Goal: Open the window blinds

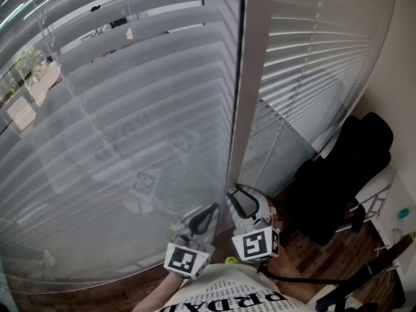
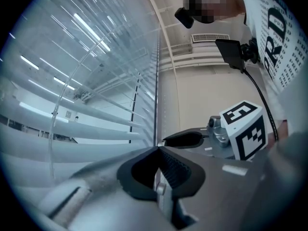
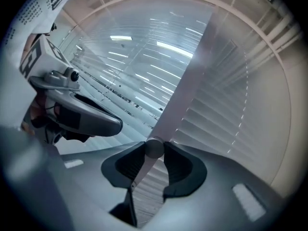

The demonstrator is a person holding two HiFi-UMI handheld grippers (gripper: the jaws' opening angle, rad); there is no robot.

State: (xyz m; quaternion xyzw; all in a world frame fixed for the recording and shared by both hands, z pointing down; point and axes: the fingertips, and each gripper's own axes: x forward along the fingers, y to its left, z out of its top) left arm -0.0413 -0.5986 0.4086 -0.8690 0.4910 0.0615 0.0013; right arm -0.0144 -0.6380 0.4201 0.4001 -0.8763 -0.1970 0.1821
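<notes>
Two slatted window blinds hang in front of me, a wide left blind [image 1: 117,122] and a narrower right blind [image 1: 312,64], with a grey window post [image 1: 246,109] between them. The left blind's slats are partly tilted, and the outdoors shows through at the upper left. My right gripper [image 1: 235,194] is at the foot of the post. Its pads sit against the round end of the thin tilt wand [image 3: 154,148]. My left gripper [image 1: 211,208] is just left of it, level, with its fingertips [image 2: 158,149] together and nothing visible between them.
A black chair [image 1: 344,174] stands to the right, close to the right blind. Beyond it is a white desk edge [image 1: 385,190]. Wooden floor [image 1: 305,252] lies below. A small yellow-green object [image 1: 231,260] sits under the grippers.
</notes>
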